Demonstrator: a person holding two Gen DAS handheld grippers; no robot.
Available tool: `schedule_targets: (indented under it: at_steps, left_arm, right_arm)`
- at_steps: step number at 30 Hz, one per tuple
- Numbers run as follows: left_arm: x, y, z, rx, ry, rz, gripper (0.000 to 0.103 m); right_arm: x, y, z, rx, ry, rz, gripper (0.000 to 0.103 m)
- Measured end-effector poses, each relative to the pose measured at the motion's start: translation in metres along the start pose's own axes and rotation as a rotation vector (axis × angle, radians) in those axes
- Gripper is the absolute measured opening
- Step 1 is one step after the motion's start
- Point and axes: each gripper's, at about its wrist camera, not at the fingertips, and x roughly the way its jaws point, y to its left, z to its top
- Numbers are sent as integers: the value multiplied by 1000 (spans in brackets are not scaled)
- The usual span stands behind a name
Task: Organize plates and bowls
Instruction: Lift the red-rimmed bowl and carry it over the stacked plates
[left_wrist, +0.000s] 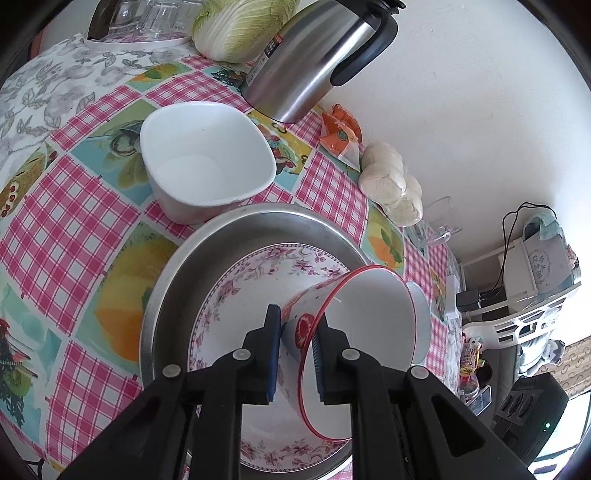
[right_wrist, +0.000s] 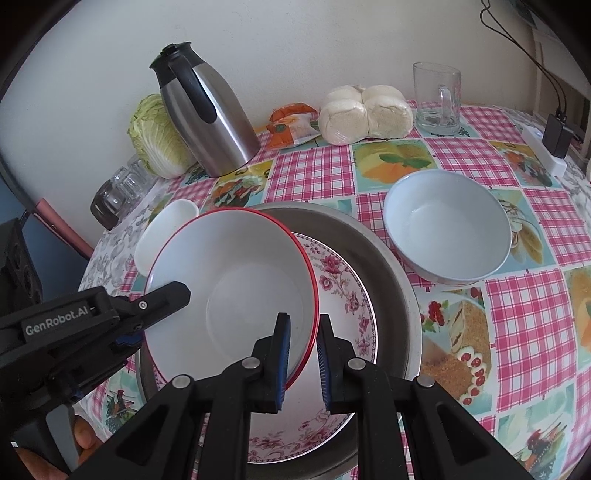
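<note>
A red-rimmed bowl (left_wrist: 373, 332) (right_wrist: 236, 295) is held tilted above a pink floral plate (left_wrist: 236, 291) (right_wrist: 340, 291), which lies in a metal pan (left_wrist: 207, 243) (right_wrist: 391, 280). My left gripper (left_wrist: 295, 354) is shut on the bowl's wall, and it also shows at the left of the right wrist view (right_wrist: 133, 325). My right gripper (right_wrist: 303, 358) is shut on the opposite rim of the same bowl. A white square bowl (left_wrist: 207, 162) (right_wrist: 166, 229) sits beyond the pan. A pale blue bowl (right_wrist: 447, 225) sits at the right.
A steel thermos jug (left_wrist: 314, 59) (right_wrist: 210, 118), a cabbage (left_wrist: 240, 26) (right_wrist: 159, 136), wrapped buns (left_wrist: 391, 184) (right_wrist: 365, 114), an orange packet (right_wrist: 291, 127) and a glass mug (right_wrist: 437, 99) stand along the wall. Upturned glasses (right_wrist: 122, 188) sit at the far left.
</note>
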Motion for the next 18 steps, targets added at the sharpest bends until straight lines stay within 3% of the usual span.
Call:
schedule_targets:
  at_steps: [18]
  left_arm:
    - [3, 7, 1, -47, 35, -26, 19]
  right_arm:
    - [5, -11, 6, 88, 19, 77, 21]
